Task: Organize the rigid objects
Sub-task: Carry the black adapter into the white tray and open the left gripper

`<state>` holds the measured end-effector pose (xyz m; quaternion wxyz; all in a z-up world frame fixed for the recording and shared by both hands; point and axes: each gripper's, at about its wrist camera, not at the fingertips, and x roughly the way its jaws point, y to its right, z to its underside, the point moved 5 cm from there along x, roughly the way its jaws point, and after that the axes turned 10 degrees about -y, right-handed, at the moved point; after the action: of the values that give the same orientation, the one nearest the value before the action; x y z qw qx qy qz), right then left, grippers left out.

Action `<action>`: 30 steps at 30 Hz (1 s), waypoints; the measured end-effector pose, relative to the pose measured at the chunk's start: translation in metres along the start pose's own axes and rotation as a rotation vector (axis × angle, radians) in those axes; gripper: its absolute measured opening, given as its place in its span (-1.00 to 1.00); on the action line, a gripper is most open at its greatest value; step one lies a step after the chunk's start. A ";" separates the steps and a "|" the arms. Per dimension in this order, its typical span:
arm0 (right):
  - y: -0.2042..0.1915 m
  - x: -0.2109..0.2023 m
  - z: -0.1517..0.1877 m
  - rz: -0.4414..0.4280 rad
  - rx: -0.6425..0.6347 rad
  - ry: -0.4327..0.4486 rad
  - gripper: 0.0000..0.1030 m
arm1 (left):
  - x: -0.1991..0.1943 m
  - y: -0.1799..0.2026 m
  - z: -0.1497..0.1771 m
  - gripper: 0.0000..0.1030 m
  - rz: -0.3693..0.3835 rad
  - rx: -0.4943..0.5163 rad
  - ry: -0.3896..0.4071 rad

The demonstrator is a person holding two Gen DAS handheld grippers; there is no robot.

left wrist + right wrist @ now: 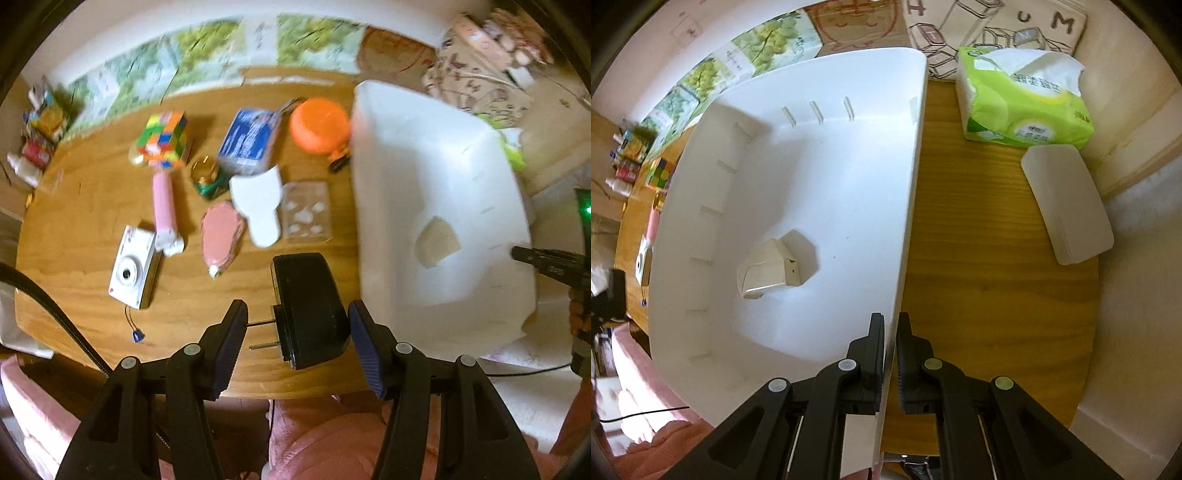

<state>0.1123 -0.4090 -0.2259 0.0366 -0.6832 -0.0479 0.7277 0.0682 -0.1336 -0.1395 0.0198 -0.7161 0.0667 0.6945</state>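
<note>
The left tool (297,341) is spread wide around the black plastic plug-in adapter (308,308) on the wooden surface (81,221), not yet touching; centre on the body, clear of the prongs, before squeezing. The right tool (891,345) is clenched on the rim of the white plastic bin (820,177), best held steady. Tissue pack (1023,99) writing is unreadable

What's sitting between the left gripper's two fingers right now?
In the left wrist view, a black power adapter lies on the wooden table between the open left gripper fingers, prongs pointing left.
</note>
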 end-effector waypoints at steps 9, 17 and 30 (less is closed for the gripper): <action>0.001 0.001 0.003 -0.014 -0.039 0.005 -0.85 | -0.036 0.049 -0.004 0.16 0.001 0.098 0.135; -0.003 0.001 0.003 -0.016 -0.076 -0.008 -0.83 | -0.048 0.099 -0.003 0.16 0.066 0.192 0.205; -0.008 0.001 0.002 -0.016 -0.145 -0.041 -0.79 | -0.034 0.170 -0.011 -0.40 0.216 0.349 0.226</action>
<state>0.1106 -0.4009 -0.2263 -0.0083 -0.6685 -0.1067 0.7360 0.0574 -0.3009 -0.0944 0.0611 -0.7637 0.2637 0.5860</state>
